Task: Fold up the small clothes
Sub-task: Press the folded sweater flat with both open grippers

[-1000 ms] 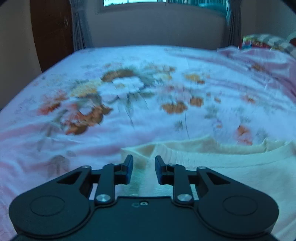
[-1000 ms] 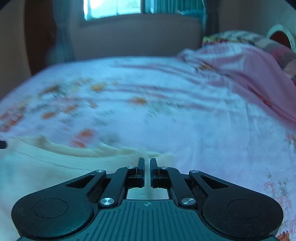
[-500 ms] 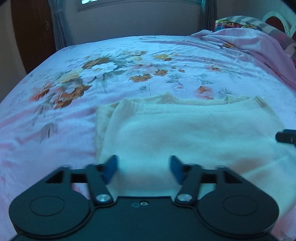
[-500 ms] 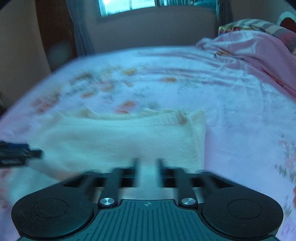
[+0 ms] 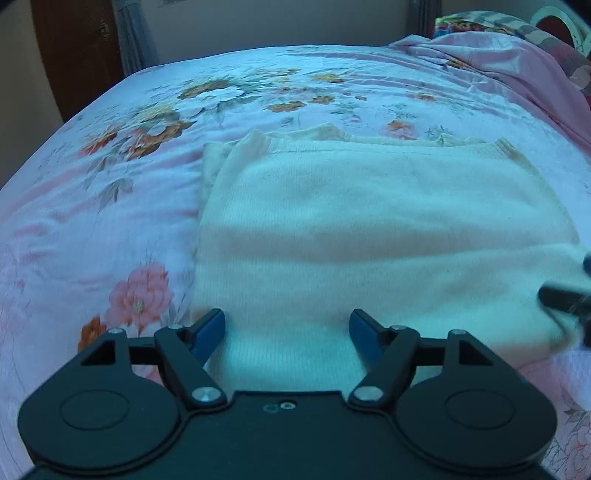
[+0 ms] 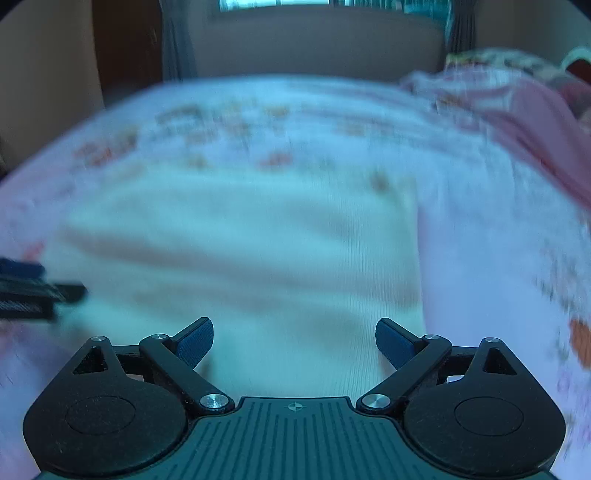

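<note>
A cream knit garment (image 5: 369,221) lies folded flat on the floral bedsheet (image 5: 110,221); its far edge shows a ribbed hem. My left gripper (image 5: 288,330) is open and empty above the garment's near left part. My right gripper (image 6: 294,338) is open and empty above the garment (image 6: 240,258) near its right edge; that view is motion-blurred. The right gripper's tip shows at the right edge of the left wrist view (image 5: 565,299), and the left gripper's tip at the left edge of the right wrist view (image 6: 40,291).
A bunched pink blanket (image 5: 517,70) and pillows (image 5: 491,22) lie at the far right of the bed. A wall with a window and curtains (image 6: 177,40) stands behind the bed; a brown door (image 5: 77,48) is at far left.
Both grippers opened and let go of the garment, then drew back toward me. The garment now lies folded, its far edge laid down on the bed.
</note>
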Demonstrator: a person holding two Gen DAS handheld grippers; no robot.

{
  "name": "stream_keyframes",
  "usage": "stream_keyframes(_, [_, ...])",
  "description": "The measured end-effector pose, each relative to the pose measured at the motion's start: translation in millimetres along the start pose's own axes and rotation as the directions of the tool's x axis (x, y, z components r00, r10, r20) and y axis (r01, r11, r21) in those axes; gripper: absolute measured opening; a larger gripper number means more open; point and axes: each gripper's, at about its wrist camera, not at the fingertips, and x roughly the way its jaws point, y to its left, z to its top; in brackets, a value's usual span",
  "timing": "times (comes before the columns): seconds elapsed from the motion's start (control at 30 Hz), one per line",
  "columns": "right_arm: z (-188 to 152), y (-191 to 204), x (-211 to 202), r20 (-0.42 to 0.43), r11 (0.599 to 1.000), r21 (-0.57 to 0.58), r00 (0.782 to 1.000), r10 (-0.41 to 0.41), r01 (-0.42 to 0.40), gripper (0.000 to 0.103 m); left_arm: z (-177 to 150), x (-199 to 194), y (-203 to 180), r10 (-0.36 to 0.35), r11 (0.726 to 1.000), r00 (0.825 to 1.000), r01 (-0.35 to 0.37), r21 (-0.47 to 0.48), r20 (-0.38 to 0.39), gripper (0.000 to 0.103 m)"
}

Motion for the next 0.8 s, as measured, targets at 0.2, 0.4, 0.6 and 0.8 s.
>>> stream_keyframes(0.2, [-8.8,5.1,2.6,-0.036,0.999,0.024,0.999,-0.031,0.032,0.094,-8.5,-7.1,-1.7,0.011,1.000,1.000,-0.011,-0.011,-0.009,0.075])
stream_keyframes(0.4, [-19.4,7.0,-7.0,-0.051,0.997,0.060,0.997,-0.053,0.056,0.095,-17.5,-15.3,-3.0,0.026,0.999,1.000,-0.026,-0.024,-0.016,0.078])
stream_keyframes(0.6, [-19.5,6.3,-30.6,-0.060,0.991,0.127,0.998,-0.033,0.041,0.103,-23.1,-25.9,0.4,0.023,0.999,0.999,-0.024,-0.036,-0.026,0.078])
stream_keyframes(0.8, [-21.0,10.2,-64.5,0.014,0.988,0.151,0.999,-0.032,0.030,0.103,-31.5,-42.0,3.8,0.031,0.999,0.999,-0.031,-0.010,-0.019,0.083])
